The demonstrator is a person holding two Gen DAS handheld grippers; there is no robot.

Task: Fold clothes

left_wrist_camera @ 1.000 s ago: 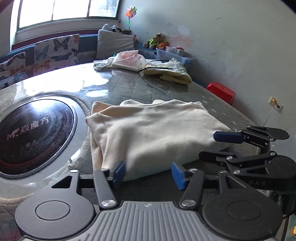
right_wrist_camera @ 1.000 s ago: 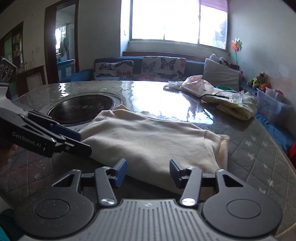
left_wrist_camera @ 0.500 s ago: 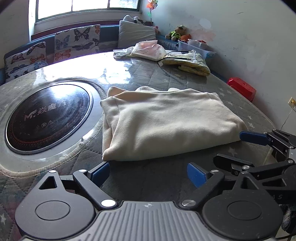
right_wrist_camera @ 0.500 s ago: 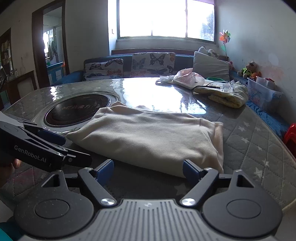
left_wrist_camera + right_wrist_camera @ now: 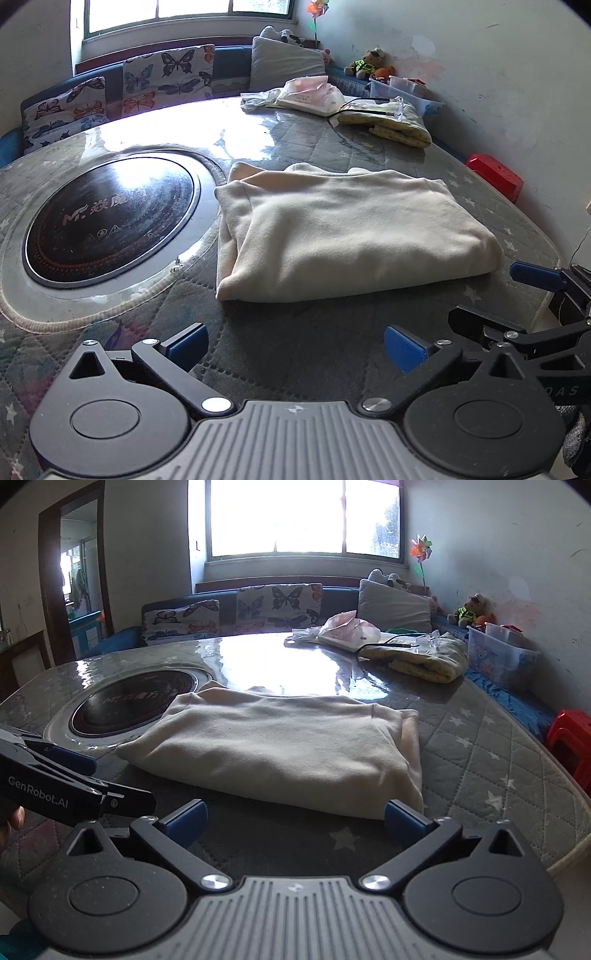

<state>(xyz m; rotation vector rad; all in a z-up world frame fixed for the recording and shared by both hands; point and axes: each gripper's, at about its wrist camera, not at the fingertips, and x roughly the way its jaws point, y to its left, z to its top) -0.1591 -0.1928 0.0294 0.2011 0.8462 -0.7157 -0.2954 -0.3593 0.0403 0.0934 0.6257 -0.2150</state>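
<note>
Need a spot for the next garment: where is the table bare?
Bare quilted cover between the folded cream garment and both opening, empty grippers, left gripper and right gripper; also the glossy middle behind it. Crowded: far edge with bags and yellow cloth; cooktop alongside.

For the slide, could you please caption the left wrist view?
Folded cream garment lying on the quilted table, left tool opening, nothing between its pads.

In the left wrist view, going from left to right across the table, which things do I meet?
Round black cooktop → folded cream garment → red stool beside the table, near the wall.
</note>
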